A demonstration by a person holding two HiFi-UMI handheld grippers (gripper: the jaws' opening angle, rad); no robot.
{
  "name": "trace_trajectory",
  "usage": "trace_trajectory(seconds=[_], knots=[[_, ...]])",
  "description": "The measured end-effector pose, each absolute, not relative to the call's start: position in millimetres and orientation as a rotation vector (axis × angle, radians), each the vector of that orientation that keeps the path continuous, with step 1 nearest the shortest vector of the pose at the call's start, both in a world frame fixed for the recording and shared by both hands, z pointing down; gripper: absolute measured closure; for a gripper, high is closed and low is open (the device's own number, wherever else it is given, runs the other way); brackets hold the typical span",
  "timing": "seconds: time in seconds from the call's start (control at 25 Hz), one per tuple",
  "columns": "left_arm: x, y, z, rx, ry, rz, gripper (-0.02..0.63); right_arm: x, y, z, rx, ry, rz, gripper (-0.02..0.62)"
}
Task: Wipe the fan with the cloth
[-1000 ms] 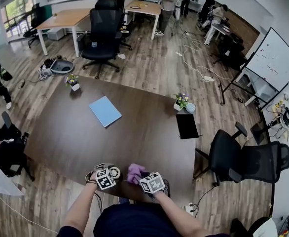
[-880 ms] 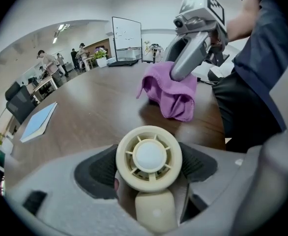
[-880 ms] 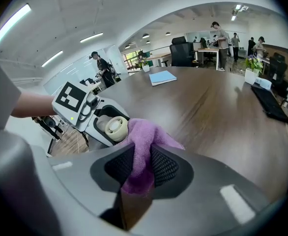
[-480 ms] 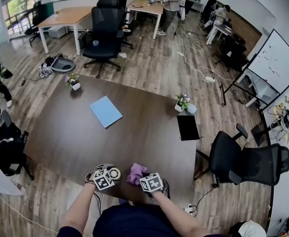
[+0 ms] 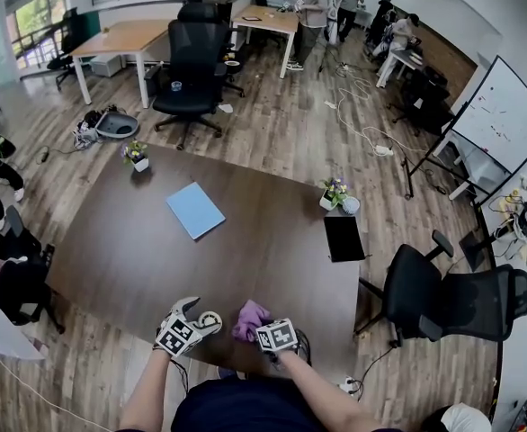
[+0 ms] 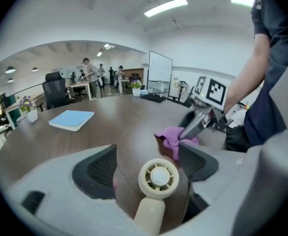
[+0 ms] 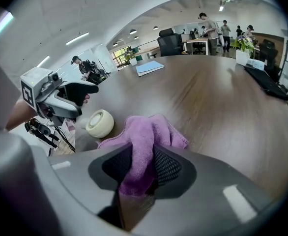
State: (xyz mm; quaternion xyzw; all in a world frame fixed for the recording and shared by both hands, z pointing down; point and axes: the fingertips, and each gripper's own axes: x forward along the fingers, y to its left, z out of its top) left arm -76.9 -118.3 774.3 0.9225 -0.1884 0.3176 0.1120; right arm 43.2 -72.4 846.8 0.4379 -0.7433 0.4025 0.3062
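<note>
The right gripper (image 7: 143, 163) pinches the purple cloth (image 7: 149, 132). Its jaws have just been opening a little with the cloth bunched between them, probably to free a wiping fold. The left gripper (image 6: 148, 154) hangs wide and empty over the small fan (image 7: 100, 123), which lies on the table (image 5: 245, 241) just beside the cloth. The blue notebook (image 5: 195, 211) lies well apart, so nothing is in the way.

Fuzzy fabric cloth (image 7: 151, 132); smooth cream plastic fan (image 7: 100, 123); smooth dark wood table (image 7: 222, 102).

A blue notebook (image 5: 195, 210) lies flat on the dark table (image 5: 272, 250).
</note>
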Motion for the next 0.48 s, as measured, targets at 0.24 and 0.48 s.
trace_trajectory(seconds=[0.24,0.48], knots=[[-85.8,-124.6,721.6,2.734,-0.744,0.649,0.244,44.6,-69.4,850.0,1.153,-1.964,1.063,0.453],[-102.8,-129.4,660.5,2.729,-0.995,0.402,0.349,44.2,-70.4,849.1,1.175,-1.984,1.052,0.453]])
